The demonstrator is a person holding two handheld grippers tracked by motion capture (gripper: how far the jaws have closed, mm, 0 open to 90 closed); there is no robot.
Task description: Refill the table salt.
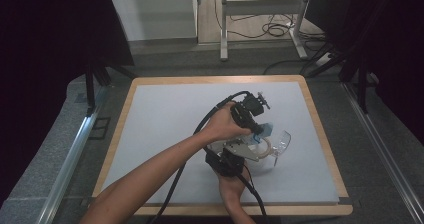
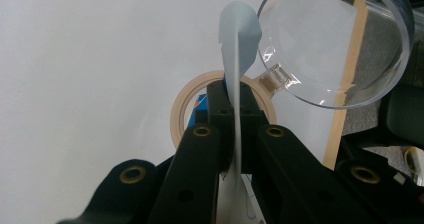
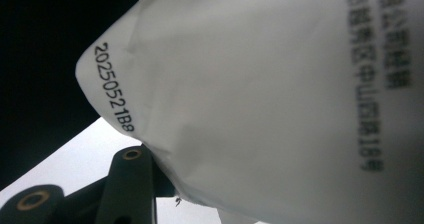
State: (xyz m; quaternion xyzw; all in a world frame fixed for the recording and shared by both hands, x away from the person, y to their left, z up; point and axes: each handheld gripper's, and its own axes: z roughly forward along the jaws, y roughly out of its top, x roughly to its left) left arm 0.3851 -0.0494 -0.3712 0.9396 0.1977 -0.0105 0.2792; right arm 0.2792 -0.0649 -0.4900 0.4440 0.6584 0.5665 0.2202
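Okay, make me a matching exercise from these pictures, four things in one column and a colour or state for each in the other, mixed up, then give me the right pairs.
Things:
1. left tongs
2. clear measuring cup
3. white packet
4. table mat

Colour or state:
A. see-through, with a round rim
B. pale grey, inside a wooden border
C. shut on a thin pale strip
D. printed with black characters and a number code

Pairs: 1-C, 2-A, 3-D, 4-B
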